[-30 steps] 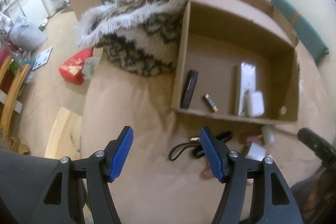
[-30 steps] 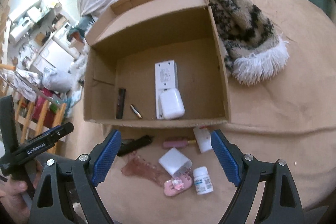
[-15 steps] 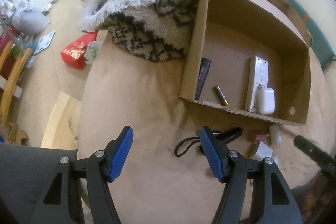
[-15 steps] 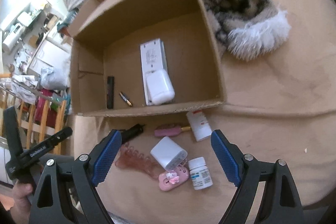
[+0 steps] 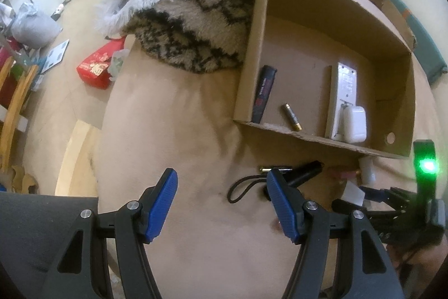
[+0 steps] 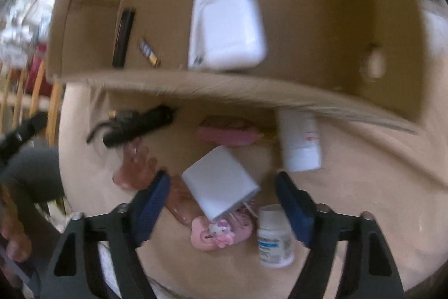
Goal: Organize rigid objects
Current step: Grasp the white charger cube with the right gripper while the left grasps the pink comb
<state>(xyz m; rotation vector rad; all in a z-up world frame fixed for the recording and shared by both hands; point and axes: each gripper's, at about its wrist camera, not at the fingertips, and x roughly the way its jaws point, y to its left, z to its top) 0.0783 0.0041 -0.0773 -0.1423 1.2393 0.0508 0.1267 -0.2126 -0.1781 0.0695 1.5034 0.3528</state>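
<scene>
Your right gripper (image 6: 222, 203) has dropped close over the loose items on the bed, and its jaws have just been closing in; the white charger block (image 6: 219, 184) now sits between the blue pads, which do not yet touch it.

From the left wrist, your left gripper (image 5: 221, 199) hangs about half open over bare bedspread (image 5: 173, 131), holding nothing. Just past its right pad lie a black stick with a cord (image 5: 303, 171) and a pink tube (image 5: 343, 172), both against the front wall of the cardboard box (image 5: 308, 136). Inside the box lie a black bar (image 5: 263, 94), a battery (image 5: 291, 116), a remote (image 5: 343, 100) and a white case (image 5: 354, 123).

From the right wrist (blurred), the charger block rests on a pink comb (image 6: 145, 173) and a pink clip (image 6: 221, 233). A white pill bottle (image 6: 274, 236) stands by the right pad, and a white tube (image 6: 301, 143) lies against the box.
</scene>
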